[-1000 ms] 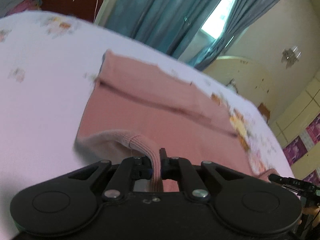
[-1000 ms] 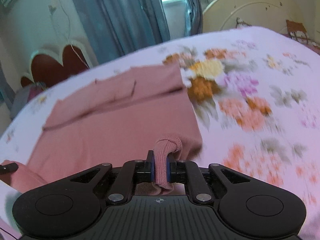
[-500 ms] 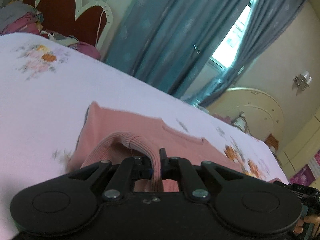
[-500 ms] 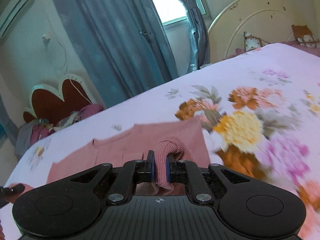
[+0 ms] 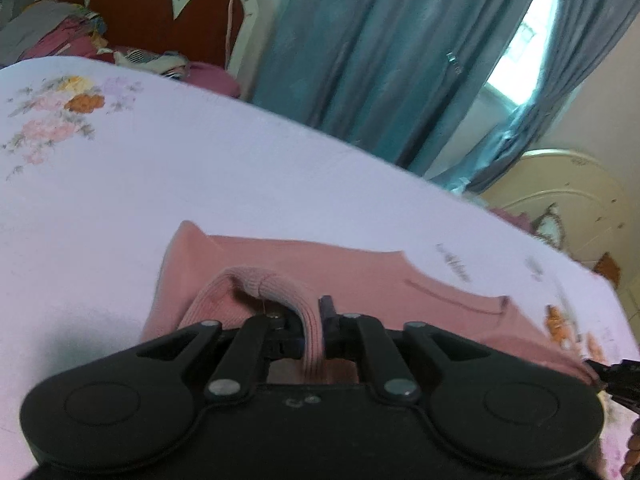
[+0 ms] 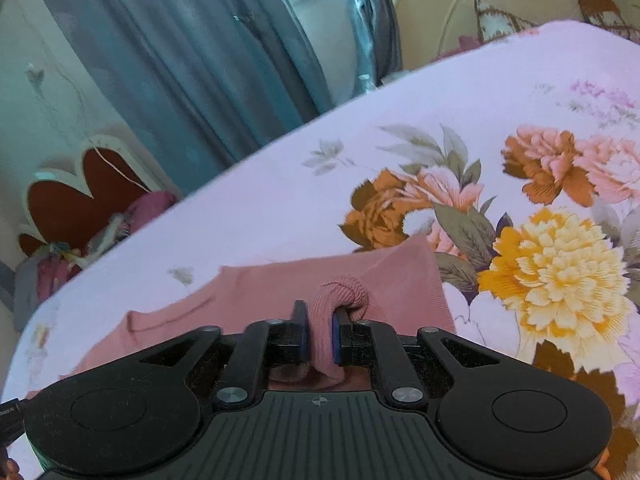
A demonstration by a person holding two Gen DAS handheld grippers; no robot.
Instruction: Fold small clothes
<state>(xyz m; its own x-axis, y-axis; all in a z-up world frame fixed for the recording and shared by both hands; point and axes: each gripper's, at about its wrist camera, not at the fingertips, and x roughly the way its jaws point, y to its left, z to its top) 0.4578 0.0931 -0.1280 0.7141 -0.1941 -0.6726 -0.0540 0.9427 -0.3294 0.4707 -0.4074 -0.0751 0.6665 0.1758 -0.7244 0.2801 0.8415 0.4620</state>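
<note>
A pink knit garment lies flat on the floral bedsheet, with its ribbed hem lifted and doubled forward over it. My left gripper has the left end of the ribbed hem between its fingers; its jaws are opening, and the pads still touch the cloth. My right gripper is shut on the right end of the hem, above the garment near its far edge. The right gripper's tip shows at the edge of the left wrist view.
The bedsheet stretches ahead with large printed flowers on the right. Beyond the bed stand teal curtains, a red and white headboard with a heap of clothes, and a cream headboard.
Both grippers have carried the hem forward over the garment toward its far edge, so less pink cloth shows ahead. The left fingers look slightly wider apart around the hem.
</note>
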